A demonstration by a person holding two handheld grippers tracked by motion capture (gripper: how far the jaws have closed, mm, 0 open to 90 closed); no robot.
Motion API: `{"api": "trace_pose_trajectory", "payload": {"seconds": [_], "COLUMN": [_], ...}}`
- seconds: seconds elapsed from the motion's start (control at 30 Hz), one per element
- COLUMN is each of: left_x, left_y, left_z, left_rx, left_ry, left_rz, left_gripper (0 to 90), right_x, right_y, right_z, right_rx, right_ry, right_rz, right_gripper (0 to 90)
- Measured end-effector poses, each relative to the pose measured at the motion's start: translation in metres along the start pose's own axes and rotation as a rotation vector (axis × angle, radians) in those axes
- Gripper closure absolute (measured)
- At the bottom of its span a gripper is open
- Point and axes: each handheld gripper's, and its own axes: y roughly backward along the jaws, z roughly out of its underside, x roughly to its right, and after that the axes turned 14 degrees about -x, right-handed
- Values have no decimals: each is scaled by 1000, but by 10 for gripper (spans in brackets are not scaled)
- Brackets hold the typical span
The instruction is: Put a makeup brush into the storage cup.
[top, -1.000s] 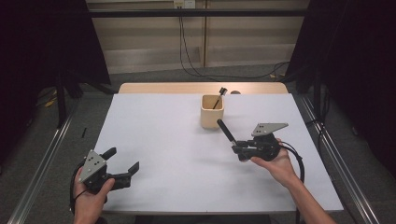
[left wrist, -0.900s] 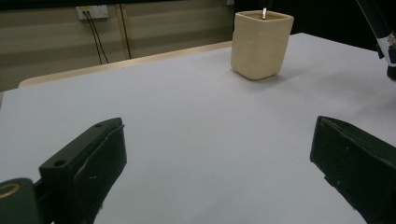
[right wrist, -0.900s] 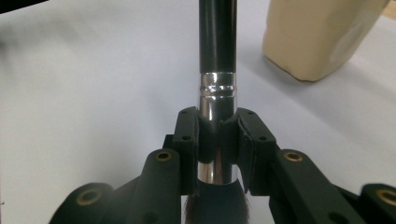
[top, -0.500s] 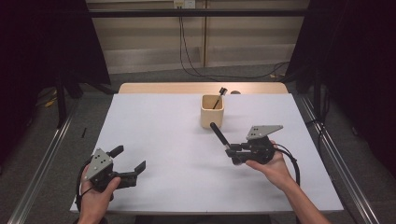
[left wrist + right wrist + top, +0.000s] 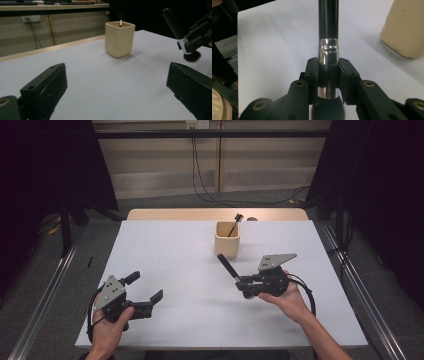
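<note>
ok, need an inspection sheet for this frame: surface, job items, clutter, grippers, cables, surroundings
Surface: white table top, bare wood strip along the far edge.
Job items: makeup brush with black handle and silver ferrule, clamped at the ferrule, bristles toward the hand; beige cup upright near the far edge, a second brush leaning inside it.
Clutter: small dark object on the wood strip behind the cup, too small to identify.
Grippers: right gripper shut on the brush, handle pointing at the cup; left gripper open, nothing between its jaws.
Cables: black cable loops from the right gripper; more cables trail on the floor beyond the table.
Surroundings: dark curtains at both sides, pale panelled wall behind.
</note>
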Motion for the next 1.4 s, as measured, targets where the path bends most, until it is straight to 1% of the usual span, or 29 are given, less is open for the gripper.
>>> {"api": "trace_pose_trajectory", "payload": {"seconds": [0.07, 0.1, 0.23, 0.3, 0.37, 0.47, 0.57, 0.67, 0.73, 0.77, 0.8, 0.83, 0.87, 0.93, 1.03, 1.1, 1.2, 1.23, 1.27, 1.3, 1.4], "left_x": [2, 3, 9, 11, 12, 16, 20, 23, 25, 26, 26, 28, 29, 29, 29, 29, 30, 30, 31, 31, 31], "left_y": [-5, -8, -17, -22, -29, -37, -44, -49, -52, -53, -54, -54, -55, -57, -58, -59, -61, -61, -61, -61, -62], "left_z": [-3, -4, -11, -15, -23, -33, -39, -43, -46, -48, -49, -50, -52, -53, -55, -57, -60, -62, -63, -63, -65], "left_rx": [-9, -8, -10, -7, -12, -12, -18, -11, -7, -2, -2, 0, 0, -3, -2, -15, -27, -33, -37, -37, -45], "left_ry": [-22, -19, -33, -30, -42, -53, -75, -76, -84, -72, -73, -75, -97, -97, -98, -108, -90, -99, -113, -119, -120], "left_rz": [14, 22, 49, 62, 74, 91, 112, 126, 148, 172, 181, 177, 167, 183, 182, 188, 213, 214, 203, 205, 219], "left_gripper": [32, 32, 32, 32, 31, 32, 30, 30, 28, 26, 26, 27, 26, 26, 26, 26, 26, 26, 26, 26, 26], "right_x": [-1, -2, -4, -5, -5, -5, -5, -4, -5, -5, -5, -6, -6, -6, -6, -5, -4, -4, -4, -4, -4], "right_y": [-2, -3, -4, -5, -6, -8, -8, -7, -8, -8, -8, -9, -9, -9, -9, -10, -11, -12, -12, -12, -13], "right_z": [-2, -4, -7, -9, -11, -13, -15, -17, -20, -20, -21, -22, -22, -24, -26, -27, -30, -32, -33, -34, -38], "right_rx": [-4, -6, -10, -12, -18, -40, -73, -83, -95, -99, -104, -108, -111, -122, -145, -161, -188, -197, -207, -214, -238], "right_ry": [10, 13, 28, 34, 41, 49, 64, 77, 87, 91, 96, 101, 101, 110, 131, 137, 151, 157, 165, 170, 187], "right_rz": [-7, -9, -17, -22, -26, -28, -27, -38, -49, -58, -62, -65, -68, -76, -77, -78, -76, -77, -79, -80, -86], "right_gripper": [717, 717, 717, 717, 717, 717, 717, 717, 717, 717, 717, 717, 717, 717, 717, 717, 717, 717, 717, 717, 717]}}
